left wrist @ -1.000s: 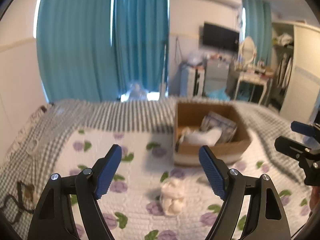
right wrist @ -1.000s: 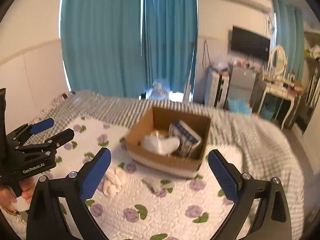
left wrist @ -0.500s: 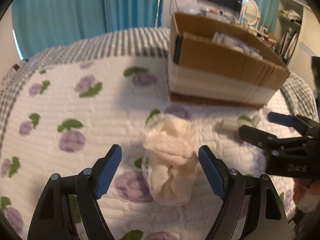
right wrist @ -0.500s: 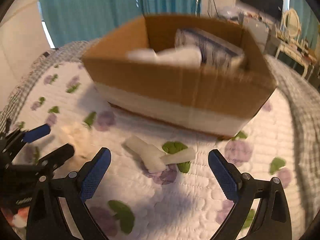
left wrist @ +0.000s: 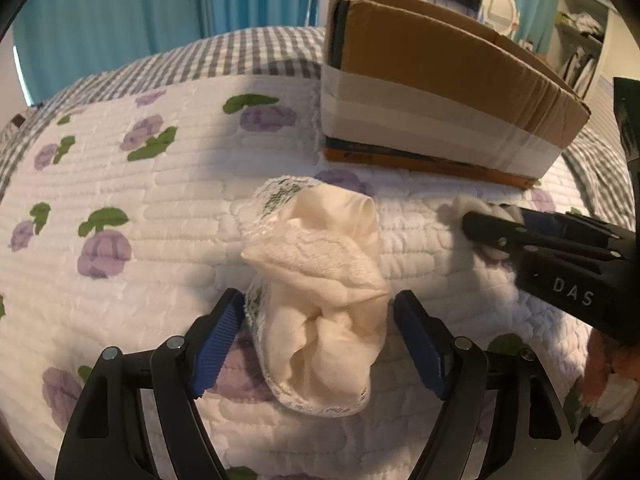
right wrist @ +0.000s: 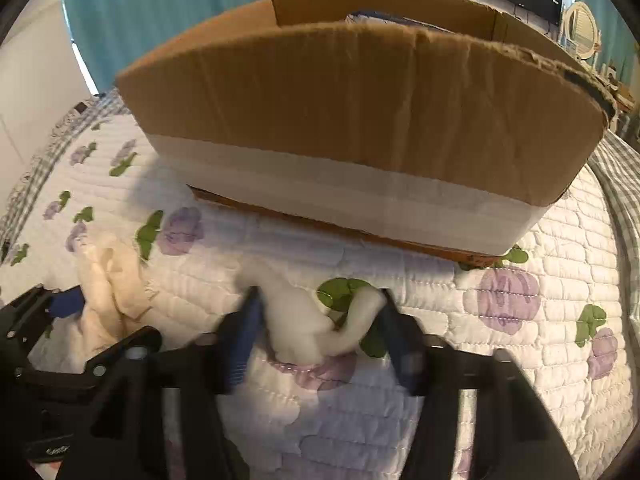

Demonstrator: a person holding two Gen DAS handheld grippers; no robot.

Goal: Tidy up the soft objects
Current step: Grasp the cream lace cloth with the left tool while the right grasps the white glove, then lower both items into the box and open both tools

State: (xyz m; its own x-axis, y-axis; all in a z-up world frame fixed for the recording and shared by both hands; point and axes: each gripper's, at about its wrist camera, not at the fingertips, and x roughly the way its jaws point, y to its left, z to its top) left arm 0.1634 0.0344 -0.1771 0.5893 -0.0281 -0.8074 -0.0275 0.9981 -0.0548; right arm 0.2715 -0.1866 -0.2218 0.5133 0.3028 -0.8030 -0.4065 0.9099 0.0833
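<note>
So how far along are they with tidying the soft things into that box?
Partly done. The cardboard box already holds something at its top edge, barely visible from here. In hand: the left gripper, fingers open, straddles the cream lace cloth, while the right gripper brackets the white sock; its blurred fingers show no clear grip. Left: lifting both off the floral quilt into the box.

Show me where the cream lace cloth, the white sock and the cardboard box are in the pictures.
cream lace cloth point(left wrist: 320, 280): left wrist view, on its bunched middle.
white sock point(right wrist: 296, 320): right wrist view, on its thick left part.
cardboard box point(right wrist: 360, 100): right wrist view, on its brown front wall.
</note>
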